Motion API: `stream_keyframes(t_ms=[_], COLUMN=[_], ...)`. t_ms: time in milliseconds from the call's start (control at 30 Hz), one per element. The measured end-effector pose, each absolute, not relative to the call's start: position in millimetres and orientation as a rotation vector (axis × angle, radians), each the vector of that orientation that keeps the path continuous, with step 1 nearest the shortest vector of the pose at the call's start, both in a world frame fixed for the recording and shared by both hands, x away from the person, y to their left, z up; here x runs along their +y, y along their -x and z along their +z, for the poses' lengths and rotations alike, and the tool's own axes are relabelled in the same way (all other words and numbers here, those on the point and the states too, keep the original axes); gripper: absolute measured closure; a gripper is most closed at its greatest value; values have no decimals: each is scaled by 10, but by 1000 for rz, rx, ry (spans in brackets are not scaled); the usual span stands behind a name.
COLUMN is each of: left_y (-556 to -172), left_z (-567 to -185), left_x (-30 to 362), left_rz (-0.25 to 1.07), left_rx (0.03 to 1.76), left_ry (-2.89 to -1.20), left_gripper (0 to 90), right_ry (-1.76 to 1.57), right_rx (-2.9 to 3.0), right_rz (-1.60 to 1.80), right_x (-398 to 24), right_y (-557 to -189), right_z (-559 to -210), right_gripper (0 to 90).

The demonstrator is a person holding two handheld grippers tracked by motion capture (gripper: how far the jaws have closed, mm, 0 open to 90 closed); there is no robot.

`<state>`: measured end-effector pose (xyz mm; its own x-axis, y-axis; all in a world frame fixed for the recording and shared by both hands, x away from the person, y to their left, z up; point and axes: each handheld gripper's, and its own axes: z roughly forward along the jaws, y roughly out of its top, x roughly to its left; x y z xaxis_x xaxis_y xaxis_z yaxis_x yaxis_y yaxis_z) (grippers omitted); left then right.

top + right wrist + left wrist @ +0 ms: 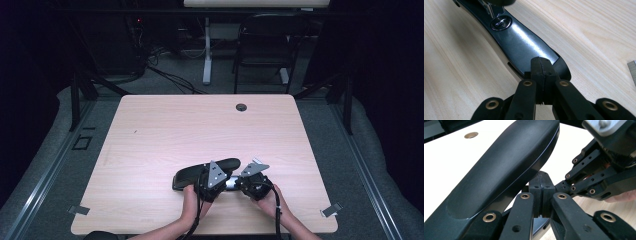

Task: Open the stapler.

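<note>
The stapler (pixel 200 175) lies low in the middle of the high view, on the near part of the table (pixel 165 125), black and opened out. Its long axis runs from lower left to upper right in that frame: the rounded top arm (pixel 499 170) rises toward the upper right, while the shiny base (pixel 524 45) stretches flat on the wood. In the left gripper view the top arm slants from the lower left corner up to the top centre. In the right gripper view the base runs from the upper left down to the centre, with a round metal anvil (pixel 501 23) near the top.

Both grippers sit right at the stapler, so neither hand is really nearer. The left gripper (pixel 212 177) meets it from the lower side, its tips under the raised top arm. The right gripper (pixel 252 181) comes in from the right of the frame, its tips at the near end of the base.

The left gripper's jaws are pressed together, pad against pad, with nothing visible between them; they seem to touch the underside of the top arm, though contact is hard to confirm. The right gripper's jaws are likewise closed flat on each other, their tips resting on or just above the end of the base; I cannot tell whether they pinch its edge.
</note>
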<state>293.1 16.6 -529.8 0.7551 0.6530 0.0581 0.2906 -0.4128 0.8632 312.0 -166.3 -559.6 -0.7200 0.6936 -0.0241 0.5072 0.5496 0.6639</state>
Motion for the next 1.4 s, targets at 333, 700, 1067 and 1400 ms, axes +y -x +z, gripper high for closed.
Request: stream_keyframes(t_ms=[333, 700, 1067, 1400], left_y=[-2932, -2940, -2929, -2920], left_z=[-5182, -5040, -4936, -4878], left_x=[229, 333, 426, 507], left_rz=[522, 537, 550, 551], left_rx=[721, 739, 753, 771], left_ry=[-1960, -1902, -1861, -1829], left_gripper=[900, 900, 900, 900], right_ry=[-1001, -1017, -1015, -1004], right_rx=[2505, 2510, 2512, 2513], right_rz=[949, 953, 946, 944], right_x=[-1664, -1674, -1671, -1671], right_y=[-3123, -3129, -3129, -3131], right_z=[-5597, -5595, -5593, -5593], right_gripper=[900, 900, 900, 900])
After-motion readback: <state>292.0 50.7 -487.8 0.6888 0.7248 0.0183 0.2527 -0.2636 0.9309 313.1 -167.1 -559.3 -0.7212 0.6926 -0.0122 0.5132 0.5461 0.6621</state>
